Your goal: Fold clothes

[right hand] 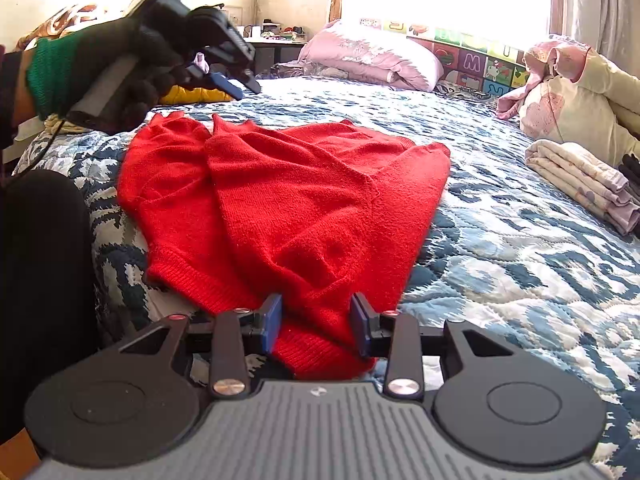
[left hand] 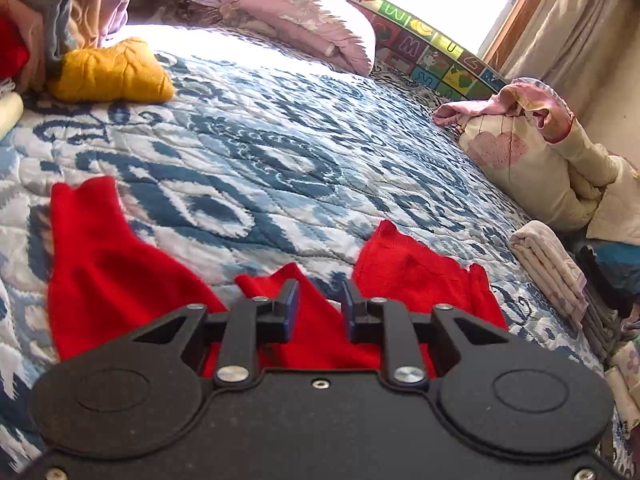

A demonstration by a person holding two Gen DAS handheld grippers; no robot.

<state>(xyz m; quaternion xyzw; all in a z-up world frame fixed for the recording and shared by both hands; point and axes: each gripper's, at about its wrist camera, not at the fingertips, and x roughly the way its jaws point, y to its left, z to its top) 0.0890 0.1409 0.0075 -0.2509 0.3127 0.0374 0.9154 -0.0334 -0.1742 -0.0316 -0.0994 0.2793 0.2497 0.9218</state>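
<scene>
Left wrist view first: my left tongs sit at the bottom middle of the frame with a narrow gap between the blue pads, nothing pinched, just hanging over the red sweater. The sweater spreads across the lower part of the picture on the blue and white quilt, with pointy bits sticking up at lower left and lower right. A yellow knit lies at upper left.

Right wrist view: my right tongs are at the bottom middle, partly open, with the sweater's ribbed hem lying between the pads. Can't tell if they actually pinch it. The sweater lies rumpled mid-frame on the quilt, one side folded over the middle. My gloved left hand holds the other tongs up at upper left, above the sweater and touching nothing.
</scene>
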